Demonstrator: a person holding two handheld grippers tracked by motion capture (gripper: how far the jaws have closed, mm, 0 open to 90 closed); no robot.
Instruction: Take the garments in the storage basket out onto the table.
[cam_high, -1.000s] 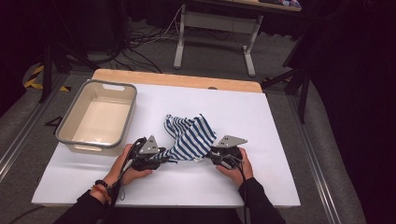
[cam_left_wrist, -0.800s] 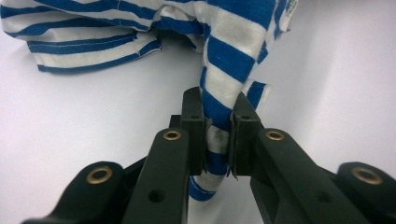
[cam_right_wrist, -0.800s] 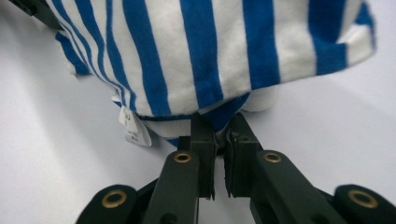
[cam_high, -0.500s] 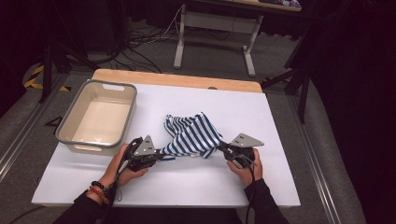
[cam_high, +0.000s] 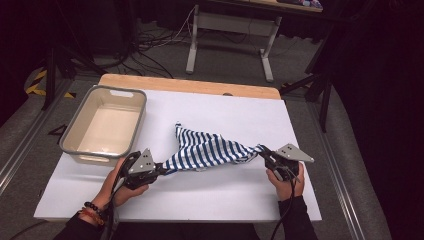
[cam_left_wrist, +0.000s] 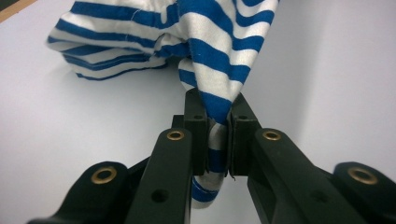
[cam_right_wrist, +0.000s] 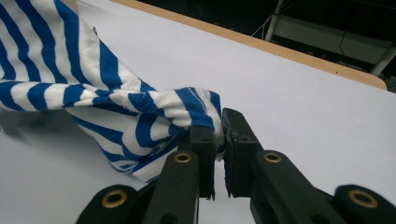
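Note:
A blue-and-white striped cloth (cam_high: 207, 149) is stretched between my two grippers, partly lifted off the white table (cam_high: 220, 112). My left gripper (cam_high: 159, 169) holds its left end; in the left gripper view the cloth (cam_left_wrist: 219, 51) is pinched between the pads, gripper (cam_left_wrist: 217, 135) shut on it. My right gripper (cam_high: 264, 151) holds the right end; in the right gripper view a bunched corner of cloth (cam_right_wrist: 140, 100) sits clamped in the gripper (cam_right_wrist: 218, 135). Both sets of jaws closed onto the fabric within the last second.
A grey rectangular tub (cam_high: 105, 125) with a pale inside stands at the table's left, close to my left hand. A wooden strip (cam_high: 190, 85) runs along the far edge. Beyond it are a desk frame (cam_high: 230, 40) and floor cables.
Both hands have moved apart and risen, drawing the crumpled cloth out into a taut band. The right hand has travelled farther, toward the right edge.

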